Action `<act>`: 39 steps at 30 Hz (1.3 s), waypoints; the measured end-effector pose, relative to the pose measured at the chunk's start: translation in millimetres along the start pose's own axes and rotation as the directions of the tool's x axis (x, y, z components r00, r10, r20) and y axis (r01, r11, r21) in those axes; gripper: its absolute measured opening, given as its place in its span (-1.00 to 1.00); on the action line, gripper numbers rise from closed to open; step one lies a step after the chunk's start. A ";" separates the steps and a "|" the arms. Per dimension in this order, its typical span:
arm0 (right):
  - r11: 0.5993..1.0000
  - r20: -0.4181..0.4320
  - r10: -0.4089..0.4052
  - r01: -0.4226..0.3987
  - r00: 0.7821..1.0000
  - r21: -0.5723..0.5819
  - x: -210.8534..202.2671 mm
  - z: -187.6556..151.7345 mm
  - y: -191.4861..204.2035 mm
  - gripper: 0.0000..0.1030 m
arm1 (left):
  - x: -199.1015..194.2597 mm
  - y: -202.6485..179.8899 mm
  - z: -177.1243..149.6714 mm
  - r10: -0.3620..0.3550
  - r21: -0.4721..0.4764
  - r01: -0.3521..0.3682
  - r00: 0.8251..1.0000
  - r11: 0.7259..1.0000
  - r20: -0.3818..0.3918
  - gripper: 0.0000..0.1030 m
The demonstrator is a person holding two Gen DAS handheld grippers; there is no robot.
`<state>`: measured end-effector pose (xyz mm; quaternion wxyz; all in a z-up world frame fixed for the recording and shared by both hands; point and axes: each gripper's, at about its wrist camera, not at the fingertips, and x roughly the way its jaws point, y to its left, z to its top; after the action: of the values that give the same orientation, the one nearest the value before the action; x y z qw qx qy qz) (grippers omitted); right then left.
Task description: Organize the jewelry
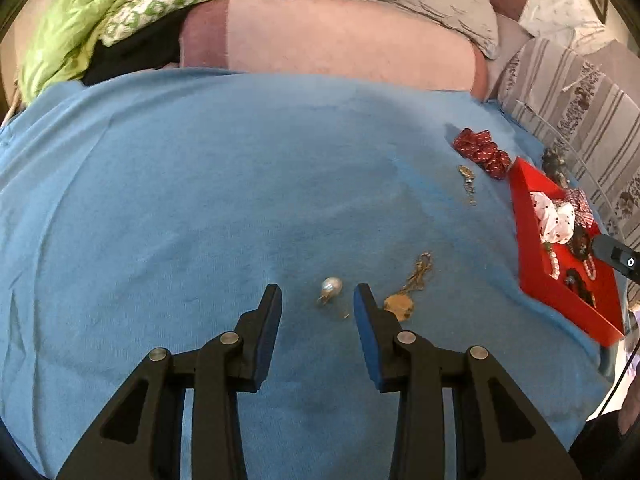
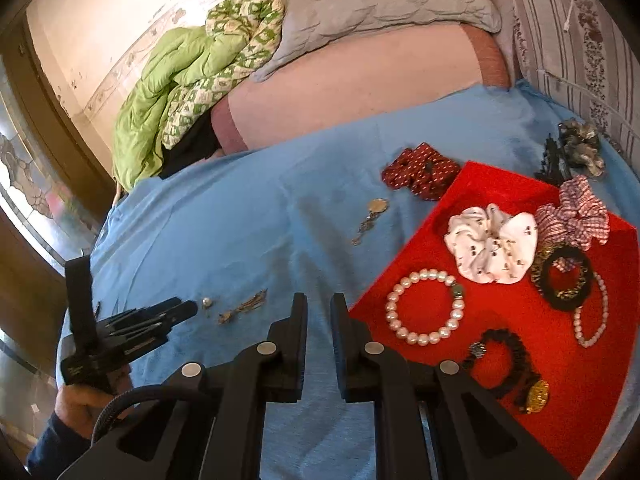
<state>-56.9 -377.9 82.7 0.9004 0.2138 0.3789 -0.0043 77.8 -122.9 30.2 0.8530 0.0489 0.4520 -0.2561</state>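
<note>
We see the left hand-held gripper (image 1: 316, 300) low over the blue sheet (image 1: 200, 200), its jaws spread with nothing pinched; a pearl pendant (image 1: 330, 287) lies on the sheet in the gap ahead of them, touching neither finger. Just to the right of the right finger lies a gold chain with a round pendant (image 1: 404, 300), so there is little room on that side, while the sheet to the left is wide and bare. The right hand-held gripper (image 2: 319, 308) has its jaws nearly pressed together, only a thin slot between them, and it holds nothing. It hangs over the blue sheet just beside the near-left edge of the red tray (image 2: 500, 184). In the tray lie a pearl bracelet (image 2: 424, 306), a white scrunchie (image 2: 492, 244), a checked scrunchie (image 2: 576, 216), a black hair band (image 2: 566, 280) and a black bracelet with a gold disc (image 2: 516, 368). A dark red scrunchie (image 2: 420, 174) and a medallion on a chain (image 2: 374, 216) lie on the sheet beyond the tray's left edge. The surface is a bed, with a pink sheet (image 2: 352, 96), a grey pillow (image 2: 380, 4) and a green quilt (image 2: 176, 80) at the far side.
</note>
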 end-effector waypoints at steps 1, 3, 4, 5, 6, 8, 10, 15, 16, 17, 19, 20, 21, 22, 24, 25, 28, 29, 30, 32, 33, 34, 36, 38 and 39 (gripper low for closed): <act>1.000 -0.005 0.004 -0.004 1.000 0.000 1.6 0.2 1.1 -0.74 | 3.2 -5.2 1.3 0.003 0.020 -0.003 1.000 1.000 0.005 -0.34; 1.000 -0.020 0.010 -0.011 1.000 -0.005 7.3 -0.3 4.8 -0.74 | 9.4 -12.7 4.5 0.007 0.048 -0.008 1.000 0.999 0.006 -0.54; 1.000 -0.026 0.015 -0.015 1.000 -0.006 9.5 -0.2 6.5 -0.74 | 15.9 -15.3 5.2 0.021 0.060 -0.021 1.000 0.998 -0.004 -0.72; 1.000 -0.035 0.023 -0.023 0.999 -0.007 12.4 -0.6 8.4 -0.74 | 20.6 -16.5 5.9 0.038 0.065 -0.037 0.999 0.997 -0.014 -0.79; 0.999 -0.045 0.033 -0.033 0.998 -0.005 15.7 -1.2 10.4 -0.74 | 24.9 -18.1 6.8 0.051 0.067 -0.050 0.998 0.996 -0.022 -0.79; 0.998 -0.064 0.056 -0.056 0.996 0.004 21.9 -2.0 13.9 -0.74 | 24.3 -19.6 7.6 0.079 0.070 -0.078 0.997 0.995 -0.010 -0.79; 0.996 -0.085 0.085 -0.084 0.993 0.014 28.4 -2.5 18.2 -0.74 | 21.4 -15.7 8.9 0.100 0.061 -0.100 0.995 0.993 -0.004 -0.79; 0.985 -0.157 0.173 -0.167 0.972 0.048 52.4 -6.9 31.7 -0.65 | -3.8 10.1 14.0 0.069 -0.026 -0.068 0.997 0.997 0.042 -0.79; 0.983 -0.170 0.182 -0.176 0.969 0.051 57.1 -8.3 34.7 -0.64 | -12.9 15.4 15.2 0.065 -0.039 -0.062 0.996 0.997 0.062 -0.79; 0.981 -0.190 0.193 -0.186 0.963 0.053 64.9 -9.7 40.0 -0.63 | -18.2 19.1 15.7 0.058 -0.050 -0.055 0.996 0.997 0.073 -0.79; 0.979 -0.224 0.203 -0.197 0.953 0.050 79.6 -11.6 50.7 -0.62 | -27.6 26.7 15.5 0.053 -0.067 -0.047 0.994 0.997 0.090 -0.79; 0.979 -0.239 0.202 -0.197 0.950 0.047 88.1 -13.0 56.3 -0.60 | -30.8 29.6 14.7 0.051 -0.070 -0.045 0.994 0.997 0.095 -0.79; 0.980 -0.255 0.197 -0.192 0.947 0.043 96.9 -14.4 61.7 -0.59 | -33.7 32.1 14.4 0.050 -0.071 -0.043 0.994 0.997 0.098 -0.79; 0.981 -0.264 0.193 -0.190 0.945 0.040 102.7 -15.1 64.8 -0.59 | -37.0 35.2 14.1 0.050 -0.073 -0.043 0.994 0.996 0.101 -0.79; 0.983 -0.280 0.182 -0.180 0.943 0.035 116.6 -16.8 72.6 -0.58 | -40.5 38.2 13.5 0.046 -0.075 -0.038 0.993 0.996 0.105 -0.79; 0.985 -0.285 0.173 -0.170 0.943 0.034 122.3 -17.1 75.4 -0.58 | -42.8 40.5 13.5 0.044 -0.078 -0.035 0.993 0.996 0.108 -0.79; 0.987 -0.304 0.162 -0.152 0.939 0.057 139.5 -17.8 81.5 -0.57 | -48.7 46.5 13.0 0.032 -0.089 -0.022 0.993 0.996 0.115 -0.79; 0.988 -0.300 0.151 -0.141 0.942 0.055 143.5 -17.5 84.9 -0.57 | -50.2 48.0 12.6 0.031 -0.090 -0.020 0.993 0.996 0.117 -0.79; 0.992 -0.290 0.130 -0.124 0.948 0.039 146.8 -15.8 90.1 -0.57 | -50.8 48.7 12.2 0.031 -0.089 -0.020 0.993 0.996 0.118 -0.79; 0.997 -0.282 0.075 -0.079 0.956 -0.006 154.9 -11.6 101.1 -0.57 | -52.9 51.1 10.9 0.027 -0.089 -0.016 0.993 0.996 0.119 -0.79; 0.998 -0.286 0.046 -0.057 0.957 -0.032 158.3 -10.5 106.5 -0.57 | -53.5 51.9 10.1 0.027 -0.089 -0.017 0.993 0.996 0.119 -0.79; 0.997 -0.285 0.020 -0.039 0.958 -0.062 160.1 -11.1 112.8 -0.57 | -54.5 52.5 9.3 0.030 -0.087 -0.020 0.992 0.996 0.119 -0.79; 0.986 -0.266 -0.051 0.007 0.963 -0.164 160.5 -14.3 126.3 -0.65 | -54.8 53.0 8.0 0.030 -0.082 -0.021 0.993 0.996 0.116 -0.79; 0.968 -0.246 -0.092 0.028 0.965 -0.251 158.4 -18.9 136.1 -0.66 | -55.1 52.4 7.0 0.033 -0.074 -0.025 0.993 0.997 0.113 -0.79; 0.969 -0.246 -0.067 0.004 0.967 -0.246 154.9 -19.0 135.5 -0.67 | -55.6 51.8 6.6 0.035 -0.070 -0.027 0.993 0.997 0.114 -0.79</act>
<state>63.6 -223.5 16.7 0.8639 0.0935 0.4919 0.0535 82.1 -58.4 70.7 0.8828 0.0120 0.4097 -0.2296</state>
